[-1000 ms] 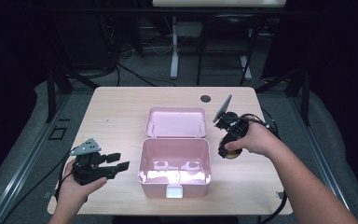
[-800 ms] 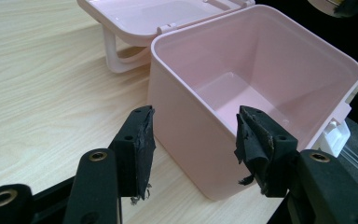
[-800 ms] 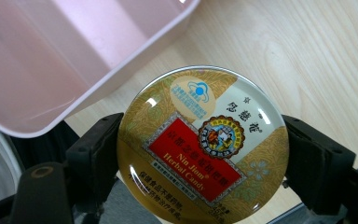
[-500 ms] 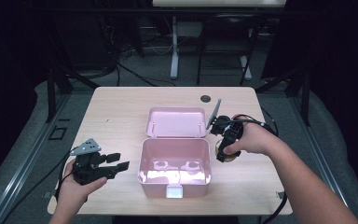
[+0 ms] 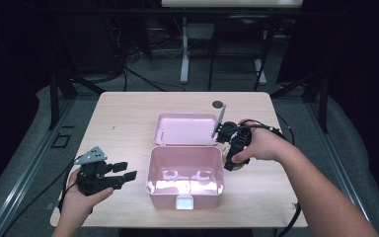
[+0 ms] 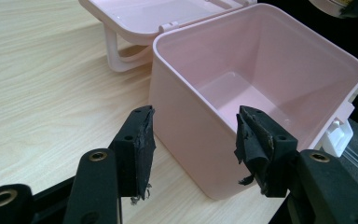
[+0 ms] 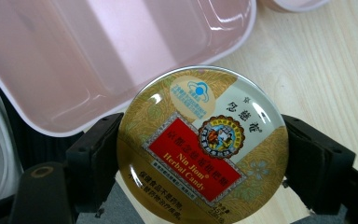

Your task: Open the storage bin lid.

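Black jaws of your left gripper (image 6: pixel 193 144) stand open and empty beside the open pink plastic box (image 5: pixel 185 177). Farther off, your right gripper (image 7: pixel 200 158) clamps the round gold candy tin (image 7: pixel 203 144) by the box's right rim.

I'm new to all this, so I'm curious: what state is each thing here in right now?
Pink box: open, nothing seen inside.
Lid: flipped back flat on the table.
Candy tin: closed, clamped in the right gripper.
Left gripper: open, holding nothing.
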{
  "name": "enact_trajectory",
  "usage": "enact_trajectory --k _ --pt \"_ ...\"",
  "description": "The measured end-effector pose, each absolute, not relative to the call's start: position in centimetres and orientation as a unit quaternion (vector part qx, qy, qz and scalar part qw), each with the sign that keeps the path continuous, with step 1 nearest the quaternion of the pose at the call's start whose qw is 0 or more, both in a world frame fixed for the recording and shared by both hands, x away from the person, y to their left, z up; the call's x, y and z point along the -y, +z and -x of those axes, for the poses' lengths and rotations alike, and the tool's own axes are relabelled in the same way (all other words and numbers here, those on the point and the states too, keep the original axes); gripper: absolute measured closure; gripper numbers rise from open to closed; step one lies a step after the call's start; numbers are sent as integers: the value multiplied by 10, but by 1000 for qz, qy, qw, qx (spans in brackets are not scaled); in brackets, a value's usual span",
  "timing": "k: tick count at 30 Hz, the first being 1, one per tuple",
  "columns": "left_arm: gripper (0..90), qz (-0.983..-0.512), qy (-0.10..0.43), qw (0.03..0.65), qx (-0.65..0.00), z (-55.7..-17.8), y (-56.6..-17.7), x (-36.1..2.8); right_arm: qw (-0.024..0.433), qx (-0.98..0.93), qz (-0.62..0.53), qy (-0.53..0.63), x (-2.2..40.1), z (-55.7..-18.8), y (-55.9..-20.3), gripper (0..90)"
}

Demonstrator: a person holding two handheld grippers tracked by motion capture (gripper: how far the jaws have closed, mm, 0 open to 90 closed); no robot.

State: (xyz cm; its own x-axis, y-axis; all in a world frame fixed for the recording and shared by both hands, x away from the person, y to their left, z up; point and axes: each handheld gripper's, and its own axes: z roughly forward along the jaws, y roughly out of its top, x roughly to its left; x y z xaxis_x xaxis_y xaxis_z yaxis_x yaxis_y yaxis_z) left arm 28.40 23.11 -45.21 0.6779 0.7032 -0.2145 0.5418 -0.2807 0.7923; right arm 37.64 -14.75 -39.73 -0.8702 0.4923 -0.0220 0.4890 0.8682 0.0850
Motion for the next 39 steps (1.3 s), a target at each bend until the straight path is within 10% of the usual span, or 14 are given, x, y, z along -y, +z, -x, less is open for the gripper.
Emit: enact_trajectory --k 39 --pt "466 -797 89 455 -388 -284 -453 -231 5 -988 -154 30 82 -366 -416 198"
